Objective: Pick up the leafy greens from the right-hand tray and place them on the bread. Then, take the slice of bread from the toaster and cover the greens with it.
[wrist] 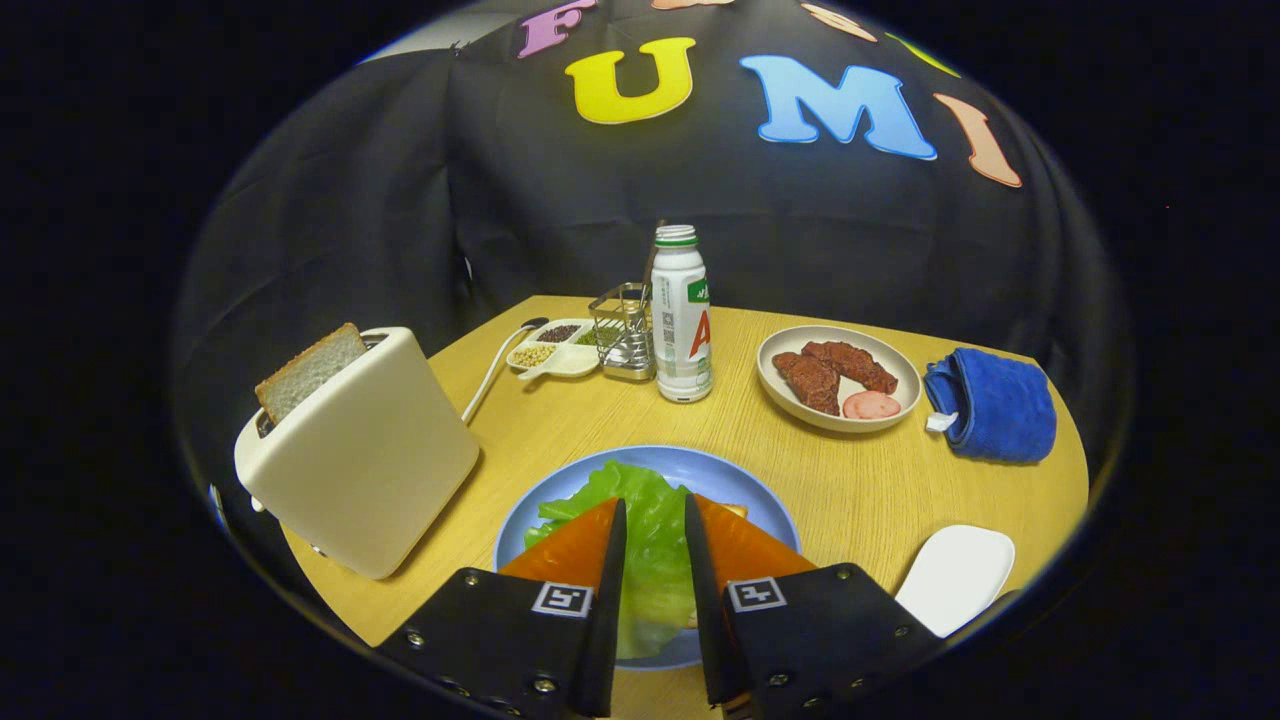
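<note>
One of the two steps appears complete, or nearly so. Leafy greens (650, 530) lie on the blue plate (700, 466), over bread of which only a small edge (733, 510) shows. The gripper (655, 520) hangs directly above the plate with its fingers a narrow gap apart, the greens visible between them; whether the fingers touch or pinch the leaf cannot be told. The white tray (955, 575), right of the plate, shows no greens. Outstanding: the slice of bread (308, 372) stands in the toaster (365, 455), left of the plate, and has yet to cover the greens.
</note>
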A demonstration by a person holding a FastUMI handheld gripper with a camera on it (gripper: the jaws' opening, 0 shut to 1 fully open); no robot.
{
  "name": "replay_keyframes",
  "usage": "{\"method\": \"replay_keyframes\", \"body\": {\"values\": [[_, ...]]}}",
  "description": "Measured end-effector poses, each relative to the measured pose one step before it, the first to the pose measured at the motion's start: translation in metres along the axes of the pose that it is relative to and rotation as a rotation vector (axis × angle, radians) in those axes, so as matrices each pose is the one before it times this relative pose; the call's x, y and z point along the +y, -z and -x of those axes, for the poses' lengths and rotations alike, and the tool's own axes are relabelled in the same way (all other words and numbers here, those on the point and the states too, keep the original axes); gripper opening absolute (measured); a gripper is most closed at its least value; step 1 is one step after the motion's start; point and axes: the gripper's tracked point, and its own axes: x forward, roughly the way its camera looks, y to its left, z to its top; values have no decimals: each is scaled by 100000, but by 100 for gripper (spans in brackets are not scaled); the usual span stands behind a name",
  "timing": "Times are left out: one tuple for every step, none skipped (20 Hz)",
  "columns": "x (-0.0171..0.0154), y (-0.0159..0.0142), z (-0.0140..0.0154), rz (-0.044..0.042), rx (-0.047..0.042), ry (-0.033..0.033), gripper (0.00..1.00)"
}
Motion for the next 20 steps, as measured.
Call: {"method": "replay_keyframes", "body": {"values": [[353,-599,604,-1053,-4472,219,35],[490,-829,629,131,-4647,179,35],[562,-924,820,616,-4682,379,35],[746,-957,673,629,-4331,-593,35],[641,-901,859,-1142,-3920,290,35],[756,-704,628,-2170,-2874,-14,35],[931,-568,451,-1980,-2000,-614,35],[868,-710,363,-620,-1521,-139,35],[719,-933,298,-277,-2127,-50,35],[1124,-775,263,-983,-2975,-781,35],[1207,-703,335,44,-3061,-436,35],[625,-378,234,105,-2619,724,35],[769,-448,117,-1476,-2820,1309,35],[1213,-259,-156,924,-541,-1509,34],[516,-215,-346,1054,439,-406,35],[713,-437,61,-1556,-847,-448,35],[957,-863,-137,-1233,-2232,-704,35],[374,-409,-83,504,-1452,1550,35],[690,122,-7,1782,-291,258,35],[1207,264,-97,2263,25,-2021,35]]}}
